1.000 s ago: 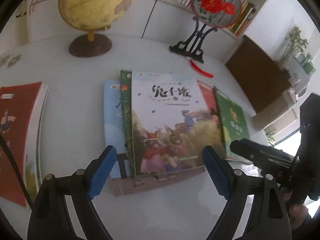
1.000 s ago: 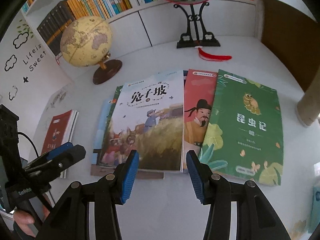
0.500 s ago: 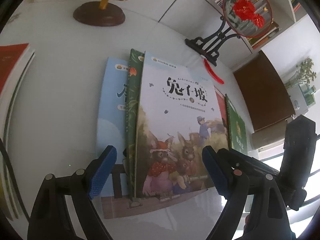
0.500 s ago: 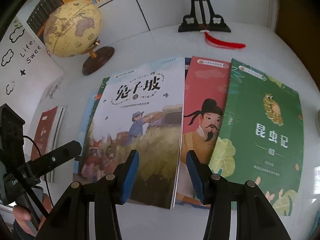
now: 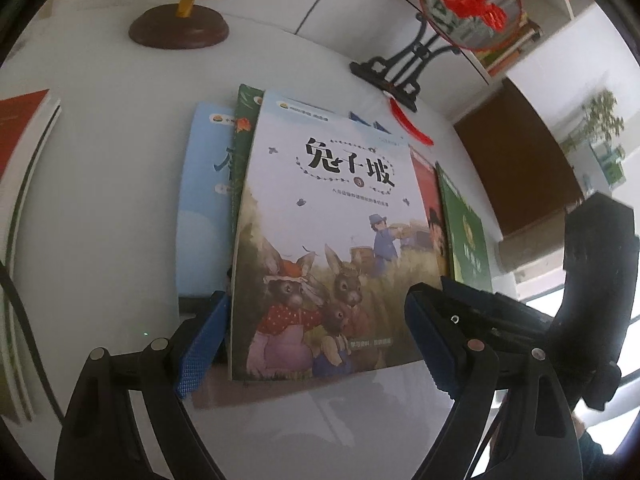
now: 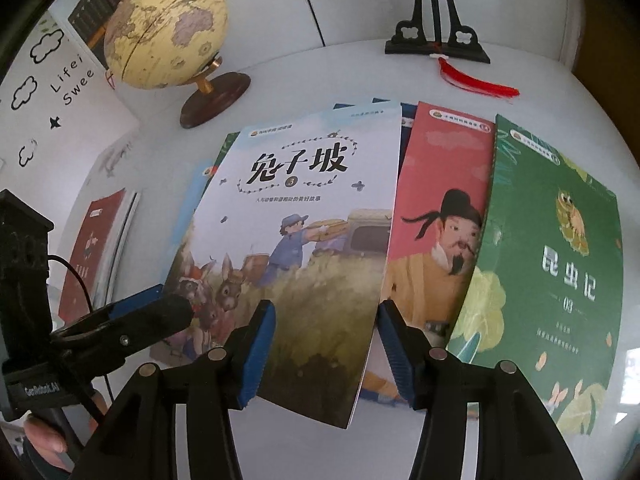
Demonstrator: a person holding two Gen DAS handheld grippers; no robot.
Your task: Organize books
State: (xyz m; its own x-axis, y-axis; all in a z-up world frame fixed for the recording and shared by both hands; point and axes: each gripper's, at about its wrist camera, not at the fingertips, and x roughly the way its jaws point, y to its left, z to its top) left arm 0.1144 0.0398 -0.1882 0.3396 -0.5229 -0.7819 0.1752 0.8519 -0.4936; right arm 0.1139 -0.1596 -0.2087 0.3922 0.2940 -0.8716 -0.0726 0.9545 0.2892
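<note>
White counter (image 6: 312,68) carries a fan of overlapped books, the rabbit book (image 5: 332,240) topmost, long axis running away from both grippers. Left gripper (image 5: 316,344) and right gripper (image 6: 324,354), jaws parted and holding nothing, now straddle its near edge, apparently closer than before.

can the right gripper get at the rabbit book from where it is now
Probably yes: the right gripper is open, its fingers straddling the near edge of the rabbit book, which lies on top with nothing between.
</note>
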